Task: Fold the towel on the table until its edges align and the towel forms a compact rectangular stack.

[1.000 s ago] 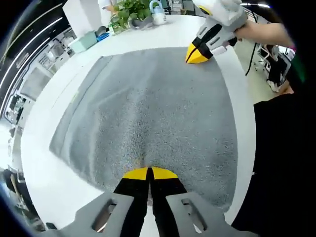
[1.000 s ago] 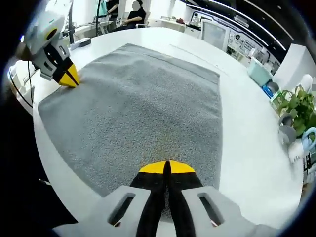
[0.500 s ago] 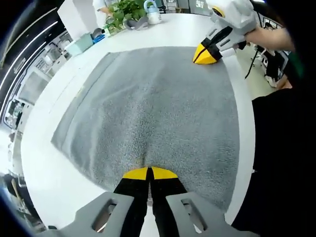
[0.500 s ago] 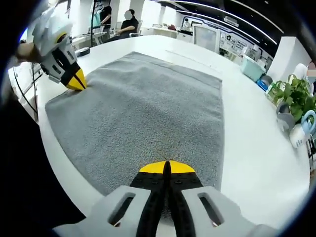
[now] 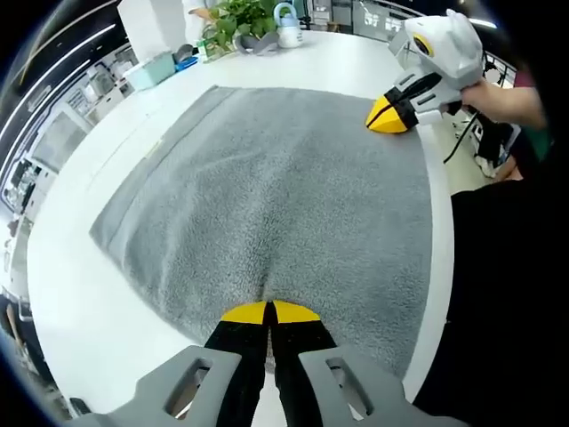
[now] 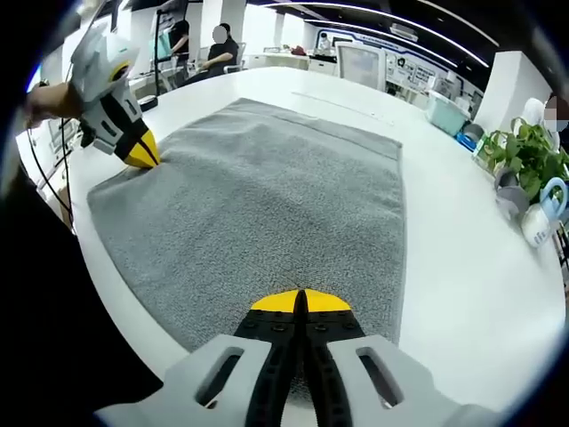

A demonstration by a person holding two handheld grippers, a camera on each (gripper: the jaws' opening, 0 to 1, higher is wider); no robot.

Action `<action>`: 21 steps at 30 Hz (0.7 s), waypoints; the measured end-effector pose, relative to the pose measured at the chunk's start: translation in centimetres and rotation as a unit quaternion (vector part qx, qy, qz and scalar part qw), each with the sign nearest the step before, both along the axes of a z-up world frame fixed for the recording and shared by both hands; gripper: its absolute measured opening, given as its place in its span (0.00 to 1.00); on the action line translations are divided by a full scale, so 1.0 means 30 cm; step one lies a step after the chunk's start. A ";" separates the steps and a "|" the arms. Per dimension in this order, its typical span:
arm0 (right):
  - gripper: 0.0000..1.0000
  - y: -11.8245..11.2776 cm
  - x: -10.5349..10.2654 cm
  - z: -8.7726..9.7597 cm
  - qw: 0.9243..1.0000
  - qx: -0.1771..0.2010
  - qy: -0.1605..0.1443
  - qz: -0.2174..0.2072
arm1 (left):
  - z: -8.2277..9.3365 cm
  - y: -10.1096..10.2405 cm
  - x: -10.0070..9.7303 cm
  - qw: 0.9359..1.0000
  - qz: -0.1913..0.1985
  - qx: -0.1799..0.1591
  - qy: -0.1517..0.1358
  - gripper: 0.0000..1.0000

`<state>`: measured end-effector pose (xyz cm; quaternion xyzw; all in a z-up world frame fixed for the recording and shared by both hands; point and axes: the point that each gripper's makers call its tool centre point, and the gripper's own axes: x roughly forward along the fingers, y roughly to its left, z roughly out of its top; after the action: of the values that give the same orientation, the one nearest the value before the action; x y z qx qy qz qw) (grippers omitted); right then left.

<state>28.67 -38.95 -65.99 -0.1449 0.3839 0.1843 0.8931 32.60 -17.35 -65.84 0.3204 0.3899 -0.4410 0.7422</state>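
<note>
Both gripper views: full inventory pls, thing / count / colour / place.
towel: 1, grey, spread flat on the table.
table: 1, white, under the towel.
potted plant: 1, green, far end of the table.
watering can: 1, white with a light blue handle, beside the plant.
box: 1, pale teal, table's far edge.
seated person: 1, dark clothes, background.
left gripper: 1, yellow tips, shut on the towel's near edge.
right gripper: 1, yellow tips, shut on the towel's near edge.

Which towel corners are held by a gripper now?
The two near corners: left gripper and right gripper each pinch one. The two far corners of the towel lie free.
</note>
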 end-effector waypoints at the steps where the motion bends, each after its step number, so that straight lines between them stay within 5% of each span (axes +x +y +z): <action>1: 0.00 -0.001 0.001 0.000 1.000 0.002 -0.001 -0.004 | 0.000 0.000 -0.001 1.000 -0.001 -0.001 -0.002 0.01; 9: 0.00 -0.002 0.001 0.003 0.999 0.026 -0.018 -0.019 | 0.002 0.003 0.001 1.000 -0.004 -0.027 -0.014 0.01; 21: 0.00 0.001 -0.016 0.006 0.996 0.070 -0.026 -0.045 | 0.001 0.005 -0.009 1.000 -0.012 -0.014 -0.015 0.01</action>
<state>28.19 -38.90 -65.81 -0.0696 0.3526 0.1661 0.9183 32.33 -17.20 -65.82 0.3210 0.3683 -0.4505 0.7472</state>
